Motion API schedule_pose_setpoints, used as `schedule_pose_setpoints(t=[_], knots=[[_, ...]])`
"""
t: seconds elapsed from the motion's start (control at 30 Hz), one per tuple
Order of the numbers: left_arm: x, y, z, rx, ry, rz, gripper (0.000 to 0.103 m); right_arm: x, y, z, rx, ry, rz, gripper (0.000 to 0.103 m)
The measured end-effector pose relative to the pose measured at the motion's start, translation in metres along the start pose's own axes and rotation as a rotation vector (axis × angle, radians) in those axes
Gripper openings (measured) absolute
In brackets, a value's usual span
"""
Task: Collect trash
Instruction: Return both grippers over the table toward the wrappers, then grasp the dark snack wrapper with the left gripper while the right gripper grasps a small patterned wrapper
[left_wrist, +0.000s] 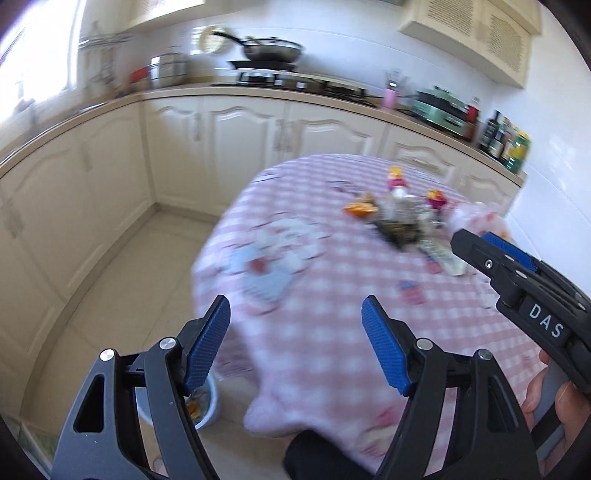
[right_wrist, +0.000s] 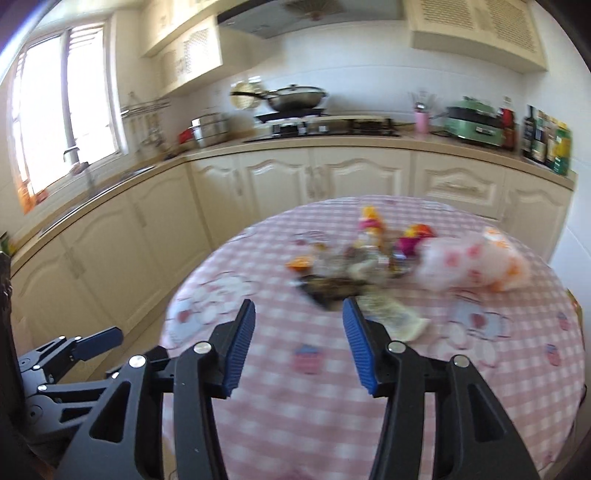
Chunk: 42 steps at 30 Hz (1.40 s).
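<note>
Approaching the blurred pile of wrappers and scraps (right_wrist: 354, 273) at centre frame on the pink checked tablecloth (right_wrist: 332, 417), both the left gripper (left_wrist: 295, 343) and right gripper (right_wrist: 298, 343) gape empty; slow down, then take one wrapper edge cleanly.

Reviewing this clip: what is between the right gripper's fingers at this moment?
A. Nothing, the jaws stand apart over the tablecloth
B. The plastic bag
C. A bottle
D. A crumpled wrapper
A: in the right wrist view the right gripper shows only the pink checked tablecloth between its blue pads, with the trash pile lying farther ahead.
</note>
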<state>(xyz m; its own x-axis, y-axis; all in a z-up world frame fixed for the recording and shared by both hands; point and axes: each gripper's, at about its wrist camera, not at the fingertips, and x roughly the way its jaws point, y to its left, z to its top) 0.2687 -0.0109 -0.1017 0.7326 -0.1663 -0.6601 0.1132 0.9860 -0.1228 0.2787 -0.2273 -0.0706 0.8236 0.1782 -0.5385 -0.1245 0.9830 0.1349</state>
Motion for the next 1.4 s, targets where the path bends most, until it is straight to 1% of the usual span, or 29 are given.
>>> schedule_pose_setpoints(t=[0.03,0.1,0.27,0.43,0.57,0.67,0.77,0.83,0.9,0.93,0.97,1.0,1.03,1.1,1.13,1.27,1.33,1.4], knots=[[0.005,-0.012,0.006,0.015,0.003,-0.017,0.071,-0.001,-0.020,0.001,0.031,-0.001,-0.023,0.049],[0.011,-0.030,0.013,0.034,0.010,-0.036,0.071,-0.001,-0.045,0.003,0.074,0.002,-0.050,0.049],[0.030,-0.059,0.030,0.061,0.023,-0.071,0.071,0.006,-0.085,0.010,0.138,-0.002,-0.070,0.049],[0.061,-0.066,0.051,0.011,0.050,-0.099,0.071,0.022,-0.098,0.016,0.150,0.013,-0.078,0.049],[0.085,-0.076,0.062,0.015,0.076,-0.110,0.071,0.033,-0.099,0.021,0.156,0.014,-0.085,0.049],[0.099,-0.080,0.070,0.000,0.079,-0.115,0.071,0.043,-0.102,0.025,0.151,0.020,-0.091,0.049],[0.109,-0.081,0.078,-0.024,0.080,-0.152,0.071,0.053,-0.103,0.025,0.152,0.045,-0.086,0.049],[0.117,-0.084,0.081,-0.019,0.089,-0.144,0.069,0.059,-0.103,0.023,0.148,0.066,-0.080,0.049],[0.127,-0.084,0.083,-0.031,0.113,-0.145,0.054,0.064,-0.102,0.019,0.141,0.084,-0.081,0.049],[0.132,-0.083,0.084,-0.052,0.118,-0.163,0.048,0.068,-0.102,0.018,0.143,0.097,-0.075,0.049],[0.136,-0.083,0.084,-0.068,0.123,-0.179,0.045,0.070,-0.102,0.019,0.146,0.105,-0.072,0.049],[0.138,-0.084,0.084,-0.069,0.126,-0.186,0.038,0.071,-0.103,0.019,0.149,0.107,-0.068,0.049],[0.138,-0.086,0.084,-0.061,0.118,-0.182,0.031,0.072,-0.103,0.019,0.149,0.110,-0.067,0.050],[0.133,-0.089,0.083,-0.043,0.095,-0.176,0.022,0.073,-0.102,0.019,0.148,0.118,-0.065,0.051],[0.129,-0.088,0.082,-0.050,0.086,-0.194,0.000,0.073,-0.102,0.019,0.146,0.119,-0.064,0.051],[0.111,-0.079,0.081,-0.064,0.034,-0.220,0.000,0.073,-0.096,0.017,0.133,0.138,-0.045,0.054],[0.101,-0.075,0.080,-0.066,0.018,-0.227,0.000,0.075,-0.093,0.015,0.120,0.163,-0.036,0.057],[0.093,-0.069,0.079,-0.070,0.000,-0.226,0.000,0.079,-0.090,0.014,0.104,0.190,-0.036,0.057]])
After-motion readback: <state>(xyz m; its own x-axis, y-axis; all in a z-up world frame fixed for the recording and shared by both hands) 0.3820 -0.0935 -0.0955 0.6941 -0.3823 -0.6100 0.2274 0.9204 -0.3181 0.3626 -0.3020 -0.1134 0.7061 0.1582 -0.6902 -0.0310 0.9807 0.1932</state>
